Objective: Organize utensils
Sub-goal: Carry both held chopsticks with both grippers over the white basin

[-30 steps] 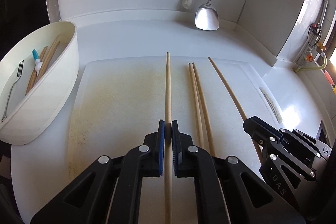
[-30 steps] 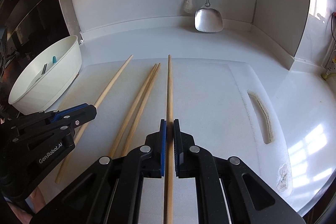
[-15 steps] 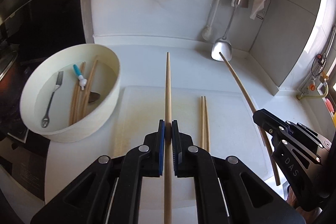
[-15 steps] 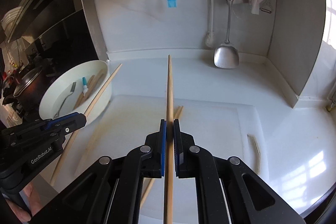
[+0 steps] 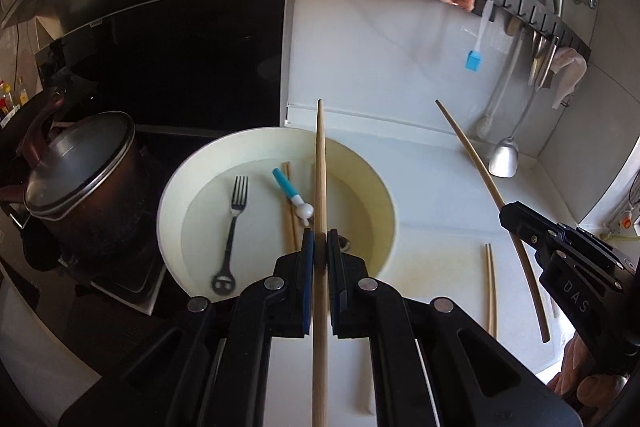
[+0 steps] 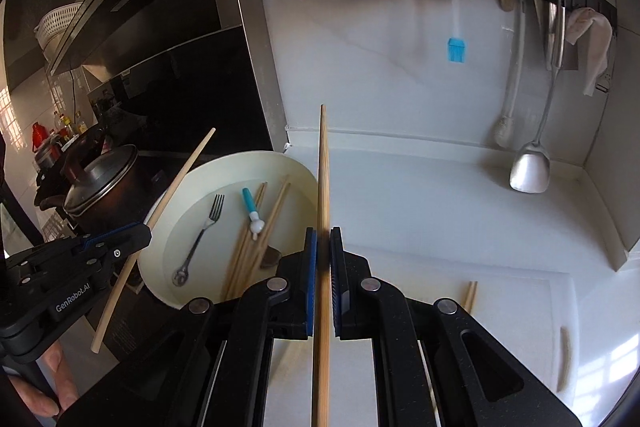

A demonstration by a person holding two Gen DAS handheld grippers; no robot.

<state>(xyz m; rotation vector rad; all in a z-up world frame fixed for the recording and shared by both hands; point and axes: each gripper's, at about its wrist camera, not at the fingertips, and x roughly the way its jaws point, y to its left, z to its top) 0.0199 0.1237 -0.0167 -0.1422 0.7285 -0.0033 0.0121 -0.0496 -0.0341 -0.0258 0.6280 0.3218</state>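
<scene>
The left gripper (image 5: pixel 319 247) is closed tight on one long wooden chopstick (image 5: pixel 320 163), and the stick points forward over the white bowl (image 5: pixel 172 195). The right gripper (image 6: pixel 323 247) is also clamped on its own long chopstick (image 6: pixel 323 167); this one runs just beside the bowl's right rim. Both sticks are held in the air, above the counter.

Inside the bowl lie a metal fork (image 5: pixel 234 223), a small blue-and-white tool (image 5: pixel 290 193) and several wooden chopsticks (image 6: pixel 256 231) — they lean together near the middle. One more pair of chopsticks (image 5: pixel 490 287) lies flat on the white cutting board (image 5: pixel 436 267), to the right of the bowl and apart from it. To the left of the bowl a dark pot (image 5: pixel 76 183) with a glass lid stands on the stove.
</scene>
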